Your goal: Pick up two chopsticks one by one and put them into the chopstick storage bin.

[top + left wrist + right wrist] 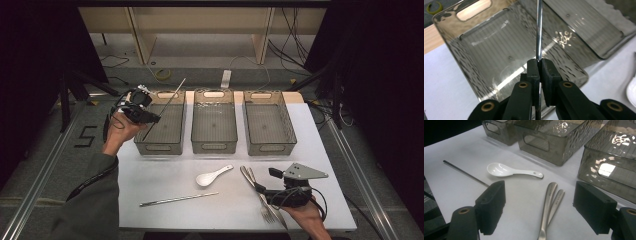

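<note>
Nearest the person, the right gripper [263, 190] rests at the near right of the white table [330, 150], its jaws spread wide and empty, straddling without touching the handles of two steel forks [551, 202] that lie side by side. Just left lie a white ceramic soup spoon [213, 176] and a thin metal chopstick [178, 199] flat on the table. Farther back stand three smoked-plastic bins in a row. Over the left bin [161, 131] the left gripper [539, 65] is clamped tight on a second slim metal chopstick [539, 27], which runs slantwise above that bin's open top.

Judgement: the step in hand is depositing this chopstick. It should be lowered until level inside the walls before the jaws part, since a slanted release could leave it across the rim or let it slide out.
</note>
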